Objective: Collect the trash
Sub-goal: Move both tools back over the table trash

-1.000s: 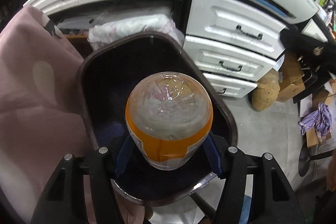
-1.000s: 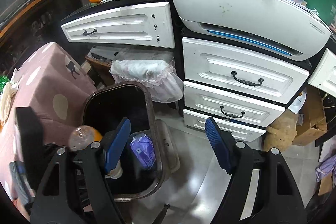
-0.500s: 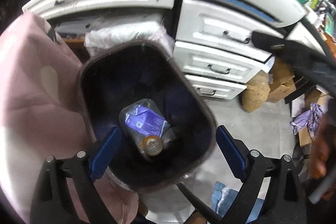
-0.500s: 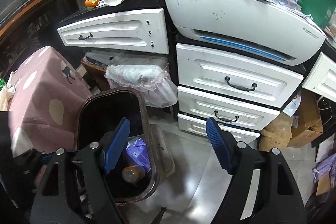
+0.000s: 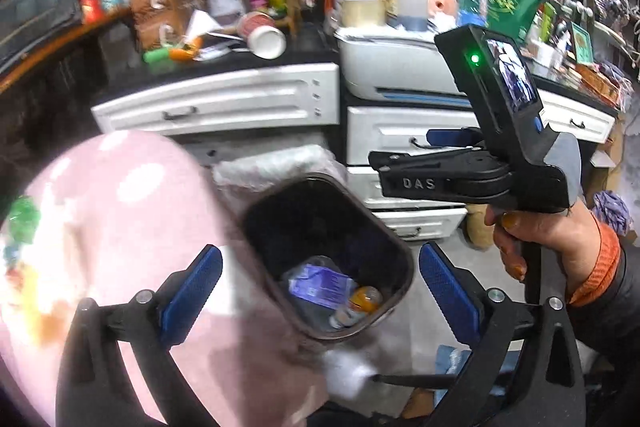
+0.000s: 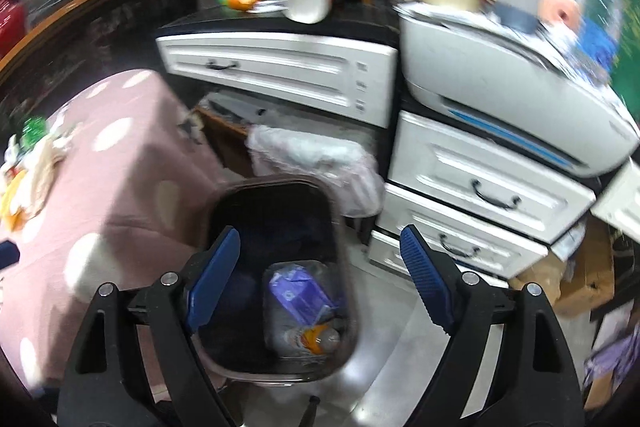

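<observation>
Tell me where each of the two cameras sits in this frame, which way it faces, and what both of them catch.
Left wrist: rides the left gripper, looking forward and down at the trash bin; its open blue fingers show, plus the right gripper held in the person's hand.
Right wrist: rides the right gripper, looking down into the bin; only its own open fingers show.
Shared: the bin holding an orange-labelled bottle, the pink dotted cloth, the white drawers.
</observation>
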A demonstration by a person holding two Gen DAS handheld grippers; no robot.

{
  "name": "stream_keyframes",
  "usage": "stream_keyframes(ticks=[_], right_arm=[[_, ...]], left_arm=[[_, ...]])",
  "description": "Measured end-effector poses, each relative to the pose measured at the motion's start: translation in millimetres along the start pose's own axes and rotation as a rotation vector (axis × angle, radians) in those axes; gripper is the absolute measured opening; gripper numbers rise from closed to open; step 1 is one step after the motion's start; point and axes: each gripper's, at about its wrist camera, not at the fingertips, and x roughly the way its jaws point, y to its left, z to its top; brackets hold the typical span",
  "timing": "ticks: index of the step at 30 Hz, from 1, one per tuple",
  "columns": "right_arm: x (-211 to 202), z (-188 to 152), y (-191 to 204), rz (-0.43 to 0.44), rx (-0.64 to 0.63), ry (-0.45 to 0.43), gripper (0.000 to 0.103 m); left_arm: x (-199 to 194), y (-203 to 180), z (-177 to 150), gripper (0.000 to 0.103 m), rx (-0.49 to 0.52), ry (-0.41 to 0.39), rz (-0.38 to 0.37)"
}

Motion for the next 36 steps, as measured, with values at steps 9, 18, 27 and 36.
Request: stream_keyframes(ticks=[9,18,27,36], right_arm=[[-13.0,12.4,99.4,0.159,-0.159,-0.018,0.082],[-20.9,11.7,197.1,0.293,-0.301,-0.031,0.082],[-27.0,8.3,260.1,0.374,-0.380,-0.033,0.082],[-27.5,0.5,272.9,0.382,-0.396,-0.017,0.082]], left_arm=[[-53.6,90.7,-37.9,0.098,-0.132,-0.080,0.259],[-90.2,208.8,-78.3,0.097,-0.411,-0.064,0.462],[-91.9,281.9,-80.4,0.093,-0.492,-0.037,0.483],[-45.9,319.6,-62.6,0.070,-0.506,0.045,0.478]])
